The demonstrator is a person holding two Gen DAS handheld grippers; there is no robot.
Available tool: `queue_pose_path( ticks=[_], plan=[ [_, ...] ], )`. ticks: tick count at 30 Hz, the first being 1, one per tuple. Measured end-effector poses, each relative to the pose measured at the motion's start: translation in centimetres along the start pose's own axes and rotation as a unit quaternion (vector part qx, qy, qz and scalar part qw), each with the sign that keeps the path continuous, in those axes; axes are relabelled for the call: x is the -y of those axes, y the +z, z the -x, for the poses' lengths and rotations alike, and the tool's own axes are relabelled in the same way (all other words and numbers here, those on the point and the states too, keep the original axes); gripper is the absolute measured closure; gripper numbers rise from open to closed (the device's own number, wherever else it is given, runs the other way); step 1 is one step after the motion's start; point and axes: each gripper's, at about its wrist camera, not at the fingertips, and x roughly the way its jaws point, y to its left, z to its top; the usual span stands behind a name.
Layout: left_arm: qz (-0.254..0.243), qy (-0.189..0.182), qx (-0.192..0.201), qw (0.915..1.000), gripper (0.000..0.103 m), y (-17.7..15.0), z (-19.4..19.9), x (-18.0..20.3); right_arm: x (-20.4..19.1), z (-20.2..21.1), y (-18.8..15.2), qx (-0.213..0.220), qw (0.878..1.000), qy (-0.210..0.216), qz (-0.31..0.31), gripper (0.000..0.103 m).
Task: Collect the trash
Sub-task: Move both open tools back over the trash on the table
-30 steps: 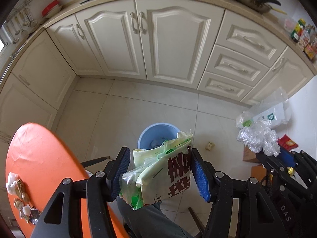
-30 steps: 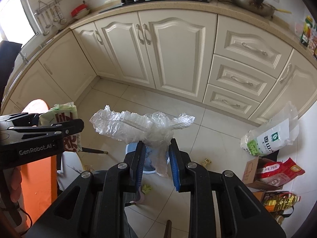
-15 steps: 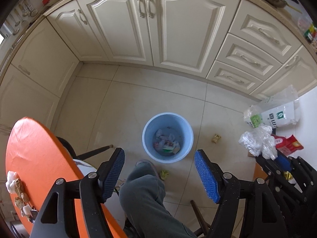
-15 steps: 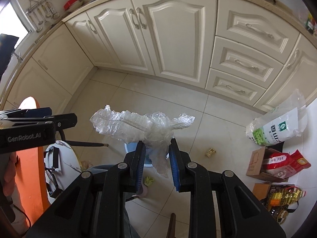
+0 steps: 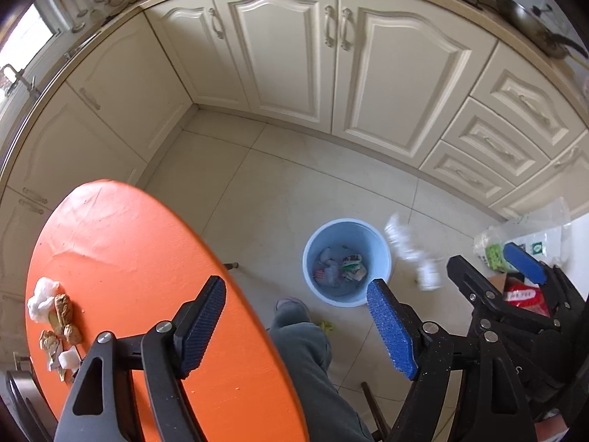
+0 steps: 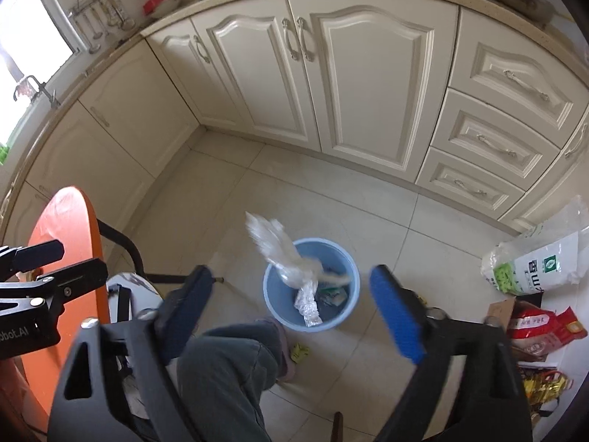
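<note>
The right claw (image 6: 291,309) is opening with nothing between its pads; the crumpled clear plastic wrap (image 6: 291,265) is loose in the air below it, blurred in its fall, over the blue bin (image 6: 346,316). In the right wrist view it looks headed inside. In the left wrist view the same plastic (image 5: 408,246) appears just beside the bin's right rim (image 5: 383,243), so the real risk is that so light and broad a piece drifts and lands on the floor or drapes over the rim.

The left claw (image 5: 294,328) is also opening and empty, above the edge of the orange table (image 5: 129,243). Wrappers already lie in the bin.

Nearer, the person's knee (image 6: 224,364) and slipper sit close to the bin; a nudge could tip it. A yellow scrap (image 6: 300,351) lies on the tiles beside the foot, easy to miss. On the table's far-left side, tissue and peels (image 5: 55,313) wait; a careless sweep could knock them to the floor.
</note>
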Motion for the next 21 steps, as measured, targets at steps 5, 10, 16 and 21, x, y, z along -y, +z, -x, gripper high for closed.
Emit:
queue_pose_path(
  ticks=[5, 10, 16, 21],
  plan=[
    [0.001, -0.003, -0.006, 1.0, 0.028, -0.7, 0.3, -0.4, 0.0, -0.8, -0.6, -0.023, 1.0, -0.016, 0.004, 0.011],
    [-0.004, -0.006, -0.013, 0.9999, 0.028, -1.3, 0.5, -0.8, 0.7, -0.2, -1.2, -0.026, 0.999, -0.029, -0.002, 0.011],
    [-0.001, -0.015, -0.014, 0.9998, 0.028, -2.0, 1.1, -1.5, 1.4, 1.4, -2.1, -0.021, 0.999, -0.042, -0.006, 0.011],
    [0.001, -0.018, -0.009, 0.9998, 0.028, -3.6, 2.7, -2.6, 1.0, 3.2, -3.0, -0.012, 0.999, -0.047, -0.004, 0.011]
  ],
)
